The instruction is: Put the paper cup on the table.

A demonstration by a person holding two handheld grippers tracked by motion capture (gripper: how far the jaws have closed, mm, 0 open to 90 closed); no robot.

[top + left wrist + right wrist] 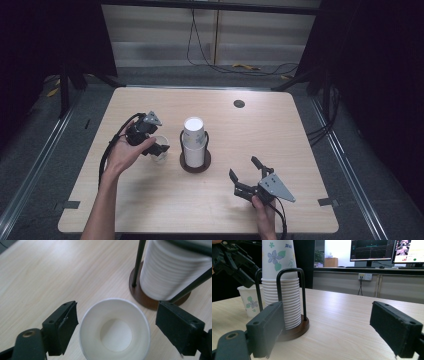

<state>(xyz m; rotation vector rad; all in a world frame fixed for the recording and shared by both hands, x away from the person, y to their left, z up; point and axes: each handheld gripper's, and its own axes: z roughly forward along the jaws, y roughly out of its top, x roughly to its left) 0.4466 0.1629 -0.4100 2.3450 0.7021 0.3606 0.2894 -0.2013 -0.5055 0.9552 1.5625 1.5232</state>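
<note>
Nearest to me, my right tool [248, 172] sits low over the front right of the pale wooden table [300, 130], jaws spread wide and holding nothing; in the right gripper view it looks level across the surface toward the cup stand. To the left and a little farther in, my left tool [159, 149] is angled down over the single white paper cup with a green and purple flower print [159, 154], which stands upright on the table just left of the stand. In the left gripper view that cup [115, 330] lies between the two black jaws, which stand open on either side of its rim with a clear gap on each side, so nothing is gripped at this point. Just beyond the cup is the tall nested stack of white paper cups [194, 141], seated mouth down on the round dark brown wooden base [195, 164] and fenced by the thin black wire hoops [290, 290]. Farther back, a small dark round grommet [239, 104] marks the table's far edge. My judgement: the step in hand concerns the lone cup, either a grasp or a release. If a grasp, the next move calls for closing gently on the wall, since thin paper will crush, and lifting straight up clear of the hoops.
</note>
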